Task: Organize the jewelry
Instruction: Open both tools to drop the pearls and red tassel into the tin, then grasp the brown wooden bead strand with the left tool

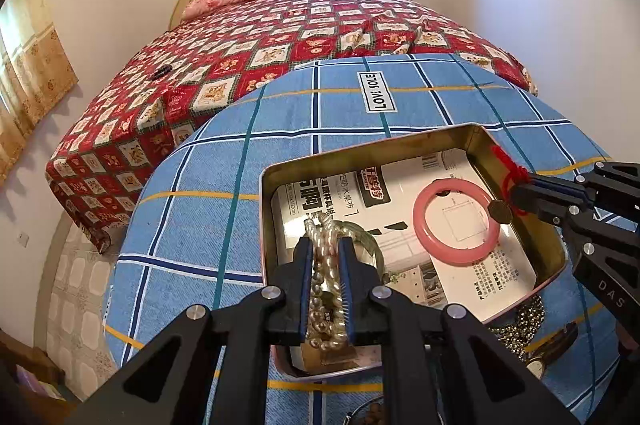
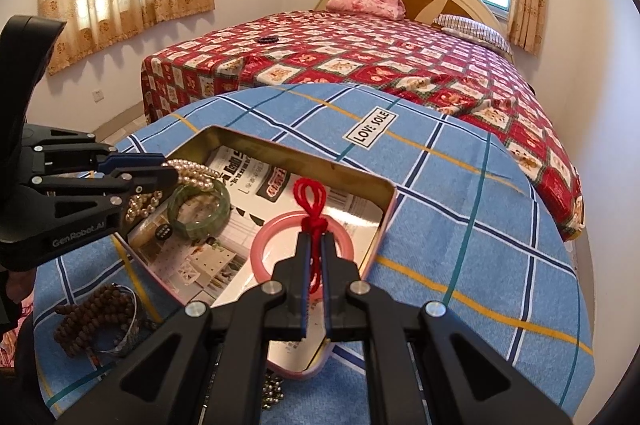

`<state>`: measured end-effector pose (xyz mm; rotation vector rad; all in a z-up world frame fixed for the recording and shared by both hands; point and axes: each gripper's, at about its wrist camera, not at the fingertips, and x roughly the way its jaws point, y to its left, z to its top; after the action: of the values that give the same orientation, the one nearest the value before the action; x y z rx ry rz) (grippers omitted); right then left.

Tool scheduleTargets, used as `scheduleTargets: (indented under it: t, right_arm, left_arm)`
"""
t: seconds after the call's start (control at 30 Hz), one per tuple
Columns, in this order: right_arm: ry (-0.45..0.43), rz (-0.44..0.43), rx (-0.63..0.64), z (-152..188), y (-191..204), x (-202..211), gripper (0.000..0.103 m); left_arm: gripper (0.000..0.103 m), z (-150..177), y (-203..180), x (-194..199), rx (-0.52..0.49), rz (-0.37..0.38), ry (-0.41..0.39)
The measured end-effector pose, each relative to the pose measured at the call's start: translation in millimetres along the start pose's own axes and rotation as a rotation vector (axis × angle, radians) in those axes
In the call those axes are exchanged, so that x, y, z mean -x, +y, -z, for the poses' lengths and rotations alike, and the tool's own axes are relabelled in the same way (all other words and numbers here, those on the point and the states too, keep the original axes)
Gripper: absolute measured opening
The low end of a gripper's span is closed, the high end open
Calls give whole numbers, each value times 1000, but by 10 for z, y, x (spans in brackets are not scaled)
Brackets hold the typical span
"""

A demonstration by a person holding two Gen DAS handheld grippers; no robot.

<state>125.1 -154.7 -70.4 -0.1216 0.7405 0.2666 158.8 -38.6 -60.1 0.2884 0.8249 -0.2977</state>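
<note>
An open metal tin (image 1: 360, 155) (image 2: 280, 151) lined with printed paper sits on the blue checked tablecloth. A pink bangle (image 1: 456, 221) (image 2: 262, 245) and a green bangle (image 2: 198, 211) lie in it. My left gripper (image 1: 325, 245) (image 2: 170, 175) is shut on a pearl bead strand (image 1: 326, 289) (image 2: 196, 171) over the tin's left part. My right gripper (image 2: 316, 239) (image 1: 514, 195) is shut on a red cord (image 2: 312, 201) (image 1: 506, 161) with a dark pendant (image 1: 500, 211), held over the tin above the pink bangle.
Brown wooden beads (image 2: 94, 313) and a silver bangle (image 2: 128, 321) lie on the cloth left of the tin. Metal beads (image 1: 520, 325) and a watch (image 1: 540, 361) lie by the tin's near edge. A bed (image 1: 260, 45) stands behind the table.
</note>
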Motion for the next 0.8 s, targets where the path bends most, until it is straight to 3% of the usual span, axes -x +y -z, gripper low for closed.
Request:
scheduleTargets:
  t: [0.07,0.13,0.2,0.23,0.27,0.3,0.33,0.8]
  right_arm:
    - [2,-6,-4,11,-6,-6,8]
    - [-3,-13,-17,28,-24,4,9]
    - [-4,-17,-23,32,-33,12,15]
    - [-8,-17,-25,39,-40,25,20]
    - [-11,-16,-27,38,-41,35,32]
    - [-17,-15,-32,47,-50,55,44]
    - [-23,-15,-37,53,-59,73,46]
    - [-26,13,-59,259,-121,290,59]
  left_arm:
    - [13,-5,-5,9,-5,-1,-7]
    - [22,-11,-13,20,-10,-11,-6]
    - [55,-11,-19,51,-10,-22,-18]
    - [62,-7,-10,77,-4,-32,-31]
    - [70,-4,1,107,2,-42,-46]
    - [71,-1,12,131,6,-39,-55]
    - [71,-1,15,153,8,-34,-55]
    - [71,273,212,457,82,-75,-56]
